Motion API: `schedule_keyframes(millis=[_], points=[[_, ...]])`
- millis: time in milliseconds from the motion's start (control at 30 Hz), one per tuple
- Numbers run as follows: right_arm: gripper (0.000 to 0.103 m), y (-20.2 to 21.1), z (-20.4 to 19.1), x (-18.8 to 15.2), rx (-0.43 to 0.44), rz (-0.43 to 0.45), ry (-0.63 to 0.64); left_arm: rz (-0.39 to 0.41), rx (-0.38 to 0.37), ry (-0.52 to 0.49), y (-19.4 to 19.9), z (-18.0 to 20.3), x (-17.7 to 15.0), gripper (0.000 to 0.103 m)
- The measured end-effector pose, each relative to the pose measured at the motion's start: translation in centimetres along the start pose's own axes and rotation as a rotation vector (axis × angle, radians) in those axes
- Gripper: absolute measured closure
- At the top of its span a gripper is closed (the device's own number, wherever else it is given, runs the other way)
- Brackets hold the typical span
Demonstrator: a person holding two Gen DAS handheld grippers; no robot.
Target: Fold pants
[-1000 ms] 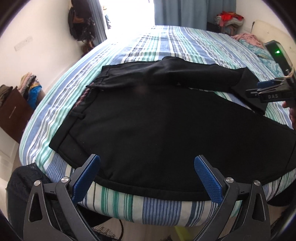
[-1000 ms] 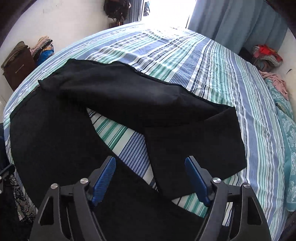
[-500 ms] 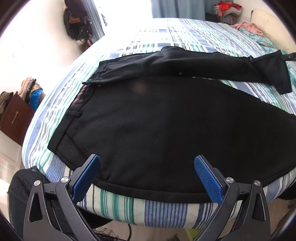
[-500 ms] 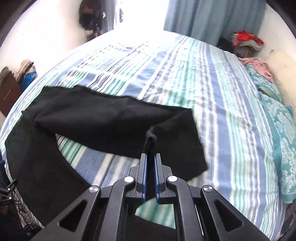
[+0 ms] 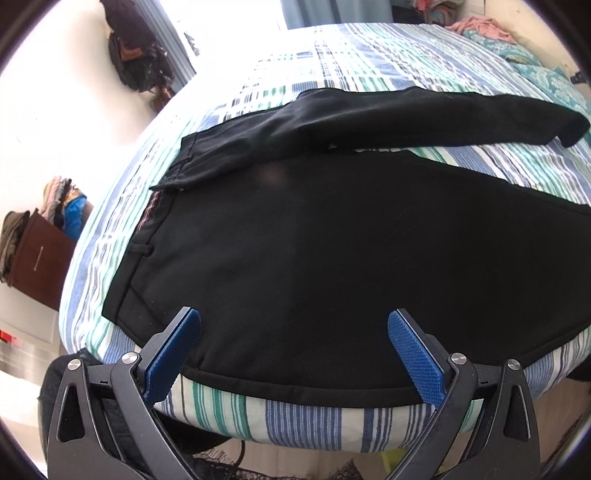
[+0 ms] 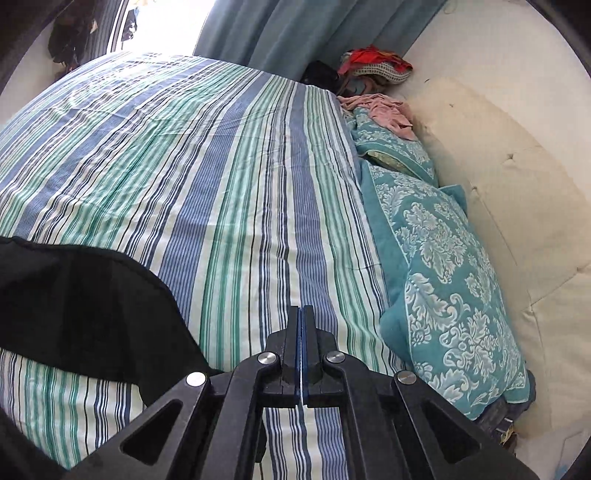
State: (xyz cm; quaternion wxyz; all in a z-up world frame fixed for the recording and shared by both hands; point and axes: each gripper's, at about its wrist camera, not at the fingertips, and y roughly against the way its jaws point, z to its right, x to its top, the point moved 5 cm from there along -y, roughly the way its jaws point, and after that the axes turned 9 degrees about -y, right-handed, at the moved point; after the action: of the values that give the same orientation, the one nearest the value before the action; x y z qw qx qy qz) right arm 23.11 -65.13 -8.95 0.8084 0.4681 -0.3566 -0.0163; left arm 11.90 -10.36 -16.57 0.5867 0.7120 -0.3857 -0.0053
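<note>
Black pants (image 5: pixel 314 236) lie spread on the striped bed (image 5: pixel 332 62). The waistband is at the left. One leg (image 5: pixel 424 118) stretches across the far side toward the right, the other runs right along the near edge. My left gripper (image 5: pixel 293 339) is open and empty, just above the near edge of the pants. My right gripper (image 6: pixel 301 314) is shut with nothing between the fingers. It is over the striped sheet (image 6: pixel 184 166), right of the end of the far leg (image 6: pixel 81 314), which lies flat to its left.
Teal patterned pillows (image 6: pixel 443 277) and a cream headboard (image 6: pixel 517 192) line the right side of the bed. Piles of clothes (image 6: pixel 373 66) lie at the far corner. A brown box with clothes (image 5: pixel 33 243) stands on the floor at the left. Blue curtains (image 6: pixel 295 33) hang behind.
My right gripper closed on the end of the far leg, carried it right and straightened the leg. Now the gripper is shut without the cloth and turned toward the pillows. The left gripper stayed open.
</note>
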Motion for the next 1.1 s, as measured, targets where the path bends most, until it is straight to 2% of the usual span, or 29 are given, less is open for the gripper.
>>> schedule_keyframes(millis=[67,100,167,200,233,367,467,533,600,667,733,800,867,900,933,1033,1067,1100], points=[[0.103,-2.0,1.2,0.5,0.12,-0.06,-0.09,0.009,0.012,-0.022,0.3,0.6,0.6,0.001],[0.099,-3.2,1.7,0.2,0.183,-0.1,-0.141,0.011,0.017,-0.036,0.3,1.0,0.8,0.001],[0.062,-5.8,2.7,-1.5,0.295,-0.193,-0.257,0.016,0.022,-0.064,0.2,1.6,1.2,0.001],[0.028,-7.1,3.3,-2.6,0.344,-0.239,-0.325,0.015,0.024,-0.078,0.2,2.0,1.4,0.001],[0.023,-8.0,3.9,-3.9,0.387,-0.271,-0.402,0.014,0.026,-0.09,0.0,2.2,1.6,0.001],[0.023,-9.6,6.4,-8.7,0.568,-0.331,-0.787,0.001,0.036,-0.123,-0.5,3.2,2.0,0.001],[0.023,-9.6,6.4,-11.5,0.808,-0.422,-1.12,-0.003,0.042,-0.135,-0.8,3.7,2.2,0.001],[0.023,-8.7,5.1,-12.1,0.94,-0.472,-1.235,-0.001,0.046,-0.145,-0.8,4.1,2.4,0.001],[0.023,-7.5,3.4,-11.5,1.007,-0.483,-1.229,0.003,0.047,-0.155,-0.8,4.4,2.5,0.001],[0.023,-7.5,1.2,-10.8,1.03,-0.518,-1.228,0.001,0.041,-0.164,-0.8,4.9,2.4,0.001],[0.022,-8.9,-0.7,-10.0,1.01,-0.547,-1.243,-0.008,0.038,-0.171,-0.9,5.3,2.3,0.001],[0.022,-11.2,-1.1,-9.3,0.945,-0.508,-1.291,-0.009,0.043,-0.176,-0.6,5.4,2.1,0.001],[0.039,-12.7,-0.2,-8.3,0.836,-0.426,-1.283,-0.001,0.062,-0.183,-0.1,5.3,1.9,0.001],[0.076,-12.6,0.3,-7.2,0.808,-0.368,-1.238,0.009,0.072,-0.187,0.2,5.2,1.9,0.001],[0.097,-11.8,0.4,-5.8,0.802,-0.309,-1.165,0.02,0.084,-0.192,0.5,5.0,1.8,0.001],[0.099,-6.4,0.4,-2.4,0.902,-0.1,-0.901,0.028,0.098,-0.199,0.5,4.8,1.7,0.001],[0.1,-4.5,0.4,-2.4,0.932,-0.047,-0.811,0.022,0.09,-0.197,0.3,4.8,1.7,0.001],[0.099,-3.2,0.3,-2.8,0.918,-0.032,-0.727,0.015,0.081,-0.194,0.0,4.9,1.6,0.001]])
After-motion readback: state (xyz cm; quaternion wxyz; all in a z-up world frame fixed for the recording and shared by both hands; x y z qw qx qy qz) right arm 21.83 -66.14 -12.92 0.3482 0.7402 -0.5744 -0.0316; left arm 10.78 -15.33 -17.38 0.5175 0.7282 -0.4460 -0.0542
